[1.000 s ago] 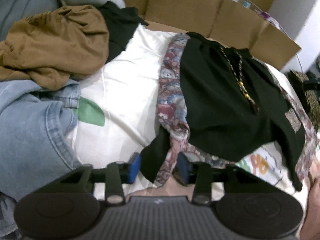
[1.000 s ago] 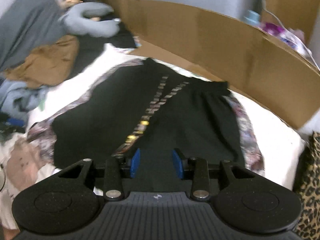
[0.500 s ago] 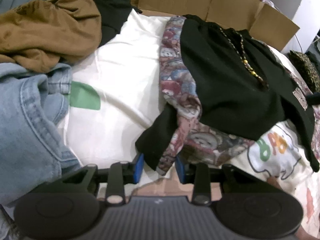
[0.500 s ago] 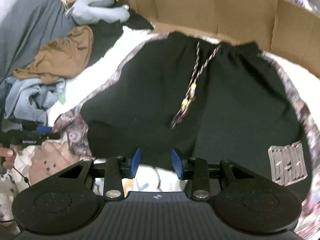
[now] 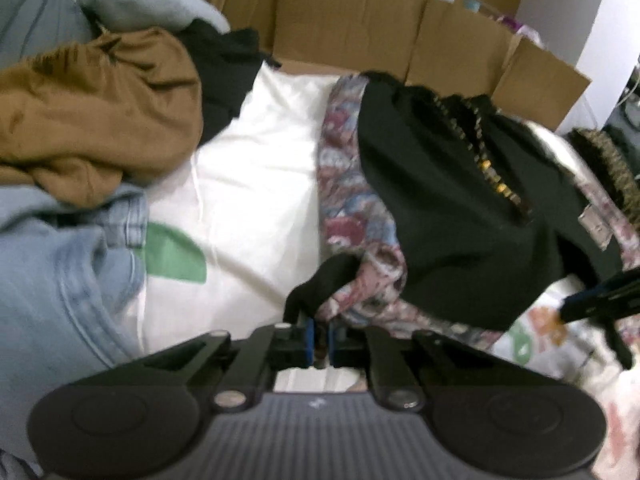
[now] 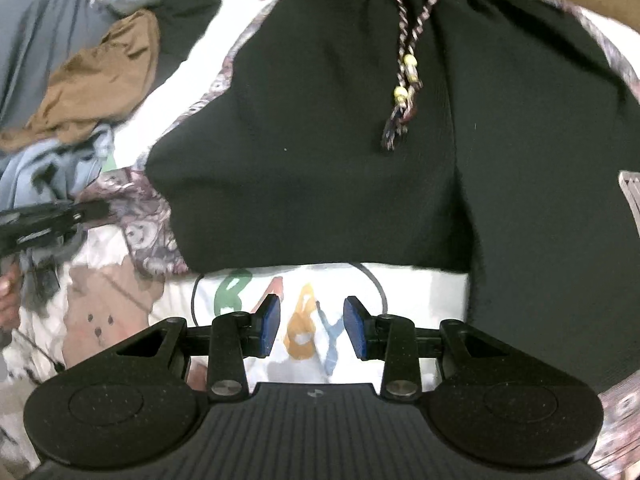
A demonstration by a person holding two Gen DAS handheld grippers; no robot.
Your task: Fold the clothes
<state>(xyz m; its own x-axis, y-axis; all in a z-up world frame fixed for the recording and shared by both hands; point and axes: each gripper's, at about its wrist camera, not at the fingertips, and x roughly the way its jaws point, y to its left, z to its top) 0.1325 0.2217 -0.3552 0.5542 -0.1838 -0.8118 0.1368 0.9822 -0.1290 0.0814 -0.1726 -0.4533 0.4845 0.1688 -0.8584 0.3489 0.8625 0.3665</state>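
Left jaws clenched on the black shorts' (image 5: 452,208) soft patterned hem; right jaws released above printed sheet (image 6: 320,320).

Bed with a white printed sheet, clothes spread and piled on it.
The sheet (image 5: 256,184) carries a green patch (image 5: 174,256) and coloured letters (image 6: 304,320) inside a ring. Black shorts (image 6: 360,140) with patterned side bands lie flat across the middle. At the left edge sit jeans (image 5: 60,280), a brown garment (image 5: 92,112) and a dark one (image 5: 228,64), heaped together.
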